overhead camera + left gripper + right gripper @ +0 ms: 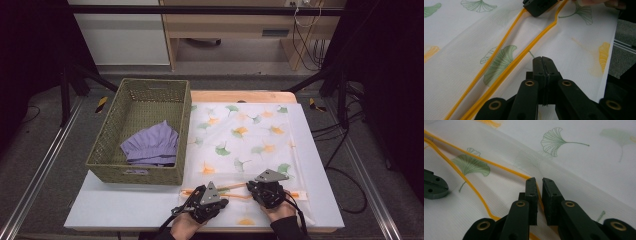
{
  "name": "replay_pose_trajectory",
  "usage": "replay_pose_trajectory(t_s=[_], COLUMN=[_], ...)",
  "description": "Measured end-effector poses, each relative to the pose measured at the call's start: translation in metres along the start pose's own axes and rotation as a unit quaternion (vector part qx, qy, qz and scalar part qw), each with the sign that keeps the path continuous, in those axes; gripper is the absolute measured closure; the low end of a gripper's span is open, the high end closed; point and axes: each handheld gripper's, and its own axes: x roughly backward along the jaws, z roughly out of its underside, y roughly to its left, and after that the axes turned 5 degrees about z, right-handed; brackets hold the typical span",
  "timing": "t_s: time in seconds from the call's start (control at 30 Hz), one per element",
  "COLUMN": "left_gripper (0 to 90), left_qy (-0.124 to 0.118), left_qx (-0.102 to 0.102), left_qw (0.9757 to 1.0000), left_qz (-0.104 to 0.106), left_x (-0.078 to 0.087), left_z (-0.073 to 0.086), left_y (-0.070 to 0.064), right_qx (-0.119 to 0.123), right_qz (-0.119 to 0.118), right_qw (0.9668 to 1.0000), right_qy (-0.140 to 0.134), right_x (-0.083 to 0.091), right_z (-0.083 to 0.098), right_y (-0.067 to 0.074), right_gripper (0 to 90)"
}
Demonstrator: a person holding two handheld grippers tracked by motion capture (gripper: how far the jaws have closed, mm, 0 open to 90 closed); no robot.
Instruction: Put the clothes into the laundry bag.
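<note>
Tools at the lower edge of the high view, both on the near hem of the cloth (pixel 245 137): I have my left tool (pixel 206 200) at lower centre and my right tool (pixel 267 189) just to its right, each with a hand behind it.

Seen from the left tool's own camera, the left tool (pixel 543 60) has its jaws pressed fully together, tips resting at the orange hem (pixel 506 72) of the cloth (pixel 574 50). Whether any fabric is pinched between them I cannot tell.

From the right tool's camera, the right tool (pixel 538 181) shows a narrow gap between its jaws, and the orange hem (pixel 474 190) runs up into that gap. The pads look close to the fabric, but I cannot tell if they press on it. At the left edge of that frame sits the tip of the other tool.

White, thin and printed with green and orange fan-shaped leaves, the cloth lies spread flat over the right and centre of the white table (pixel 120 205), its far edge at the upper centre of the high view.

To its left, touching its edge, stands a green woven basket (pixel 111 172) with a folded purple garment (pixel 152 145) inside, toward the near right corner.
</note>
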Motion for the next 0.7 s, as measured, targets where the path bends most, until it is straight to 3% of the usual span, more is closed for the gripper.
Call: replay_pose_trajectory(t_s=[0.1,0.17,0.33,0.5,0.6,0.7], left_gripper=[88.4,88.4,88.1,86.6,84.9,80.4], left_qy=[0.0,0.0,0.003,0.014,0.0,-0.011], left_qx=[-0.001,-0.001,-0.004,-0.007,-0.007,-0.012], left_qw=[1.0,1.0,1.0,0.9999,0.9999,0.9994], left_qz=[-0.001,-0.003,-0.006,-0.008,-0.011,-0.031], left_x=[0.0,0.0,0.0,0.0,0.006,0.014], left_z=[0.0,0.0,-0.001,-0.005,-0.011,-0.021], left_y=[0.0,-0.001,-0.002,-0.002,-0.001,0.0], right_qx=[-0.004,0.007,0.002,-0.008,-0.01,-0.008], right_qz=[-0.005,-0.006,-0.005,-0.01,-0.012,-0.015], right_qw=[1.0,0.9999,0.9999,0.9999,0.9999,0.9997], right_qy=[0.006,0.008,0.01,0.008,-0.006,-0.02], right_x=[0.002,0.003,0.003,0.005,0.011,0.016], right_z=[0.001,0.002,0.001,0.0,-0.004,-0.006], right_y=[0.001,0.002,0.0,-0.002,-0.002,-0.001], right_gripper=[79.7,78.7,88.4,88.9,88.8,88.8])
